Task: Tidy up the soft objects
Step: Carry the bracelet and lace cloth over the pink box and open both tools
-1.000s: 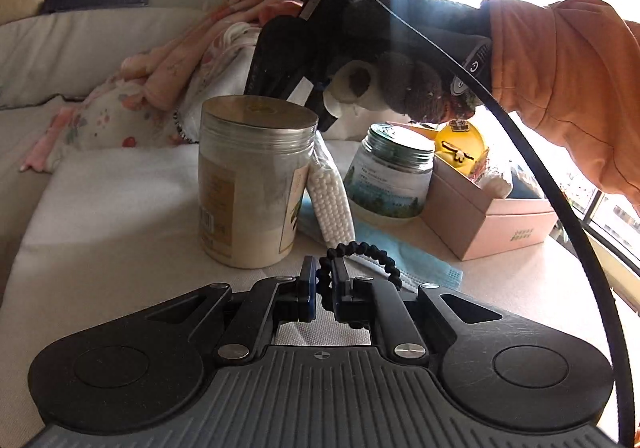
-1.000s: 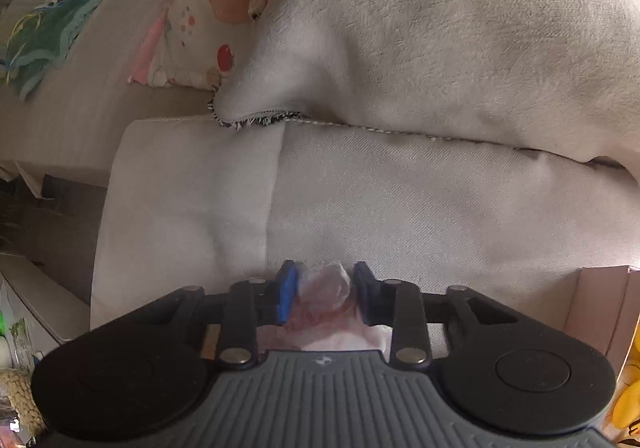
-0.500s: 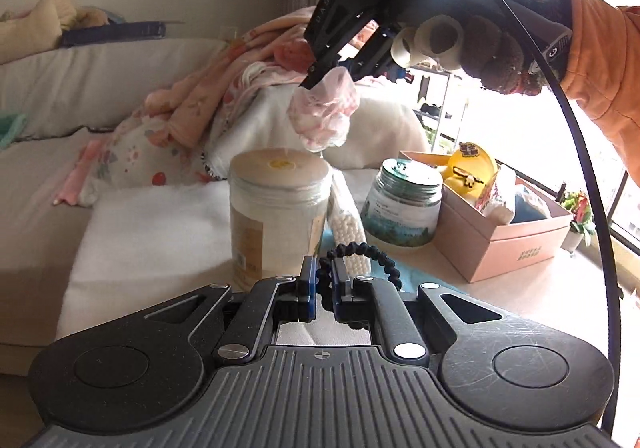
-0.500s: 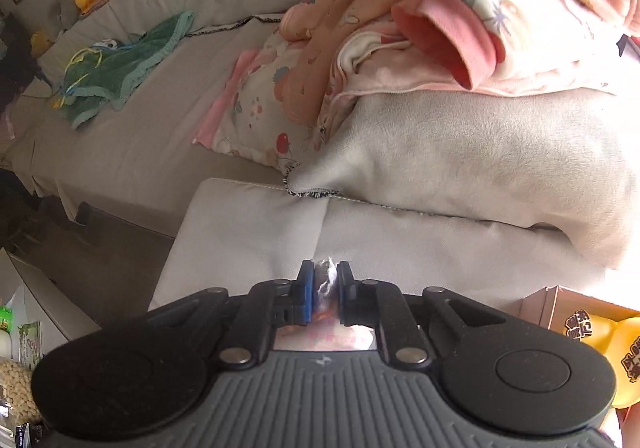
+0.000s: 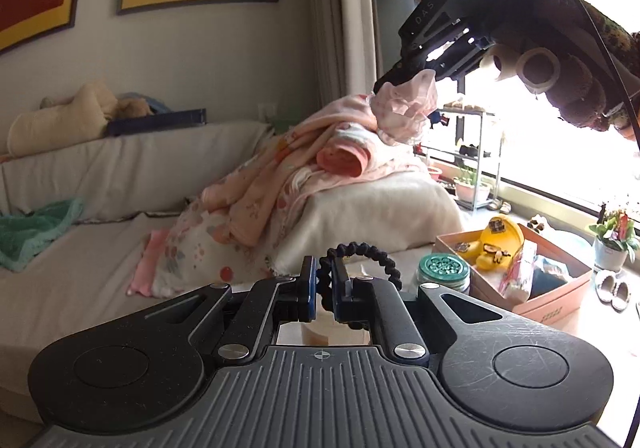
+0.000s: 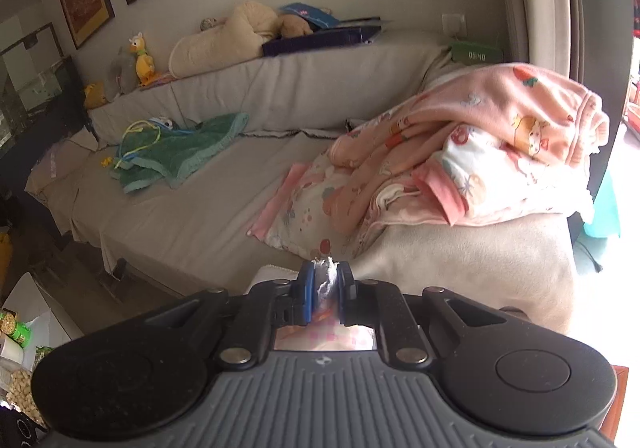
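My left gripper (image 5: 324, 290) is shut on a black beaded hair tie (image 5: 366, 252) that loops up and to the right of the fingers. My right gripper (image 6: 325, 294) is shut on a pink-and-white scrunchie (image 6: 326, 282); only a white tuft shows between its pads. In the left wrist view the right gripper (image 5: 400, 82) hangs high at upper right, with the scrunchie (image 5: 404, 112) dangling under its tip, well above the pink box (image 5: 556, 308).
A sofa (image 6: 192, 208) holds a pile of pink blankets (image 6: 480, 152) on a white cushion (image 5: 372, 208), a green towel (image 6: 176, 160) and plush toys (image 6: 140, 60). A green-lidded jar (image 5: 442, 268) stands next to the pink box with yellow toys (image 5: 496, 240).
Both grippers have risen. The right gripper closed on the scrunchie and lifted it from the table. The left still holds the hair tie; the big jar has dropped out of view.
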{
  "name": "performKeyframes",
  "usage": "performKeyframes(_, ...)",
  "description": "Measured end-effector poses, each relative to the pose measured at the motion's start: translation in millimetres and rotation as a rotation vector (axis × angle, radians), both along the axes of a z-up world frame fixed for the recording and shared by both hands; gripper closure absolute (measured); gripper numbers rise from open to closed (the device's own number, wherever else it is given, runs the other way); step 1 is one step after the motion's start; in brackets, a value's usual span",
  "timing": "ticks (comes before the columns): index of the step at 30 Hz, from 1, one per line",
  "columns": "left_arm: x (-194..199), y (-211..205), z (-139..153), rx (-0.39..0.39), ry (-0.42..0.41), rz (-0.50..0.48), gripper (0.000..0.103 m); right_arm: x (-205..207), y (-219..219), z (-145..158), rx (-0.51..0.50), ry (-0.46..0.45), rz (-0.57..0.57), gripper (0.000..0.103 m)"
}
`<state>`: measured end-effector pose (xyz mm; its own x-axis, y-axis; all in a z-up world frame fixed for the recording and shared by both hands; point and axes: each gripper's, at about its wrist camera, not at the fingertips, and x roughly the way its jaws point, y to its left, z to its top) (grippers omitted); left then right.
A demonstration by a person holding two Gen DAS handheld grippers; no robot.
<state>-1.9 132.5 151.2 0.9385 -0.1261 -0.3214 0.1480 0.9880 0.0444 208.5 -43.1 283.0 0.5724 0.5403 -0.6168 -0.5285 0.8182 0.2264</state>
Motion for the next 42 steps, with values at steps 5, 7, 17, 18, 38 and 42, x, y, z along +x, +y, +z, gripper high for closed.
performKeyframes(5, -0.2, -34.3, 21.0, 0.04, -0.037, -0.061, 0.093, -20.7, -37.9, 17.4, 0.037, -0.043, -0.038, 0.092)
performKeyframes(7, 0.5, -52.6, 28.0, 0.054, -0.047, -0.094, 0.093, -30.3, -58.3, 23.3, 0.058, -0.064, -0.057, 0.092)
performKeyframes(17, 27.6, -153.8, 38.3, 0.072, -0.016, -0.286, 0.093, -74.0, -174.9, 34.4, 0.097, -0.151, -0.172, 0.092)
performKeyframes(18, 31.4, -163.9, 36.5, 0.072, -0.006, -0.304, 0.093, -77.3, -187.9, 32.7, 0.097, -0.156, -0.19, 0.092)
performKeyframes(38, 140.8, -269.8, -51.3, 0.0, 0.267, -0.392, 0.092, -36.7, -291.7, -84.7, 0.084, -0.018, -0.374, 0.092)
performKeyframes(42, 147.6, -261.9, -61.2, -0.017, 0.273, -0.373, 0.089, -11.7, -279.6, -121.8, 0.081, 0.022, -0.405, 0.092)
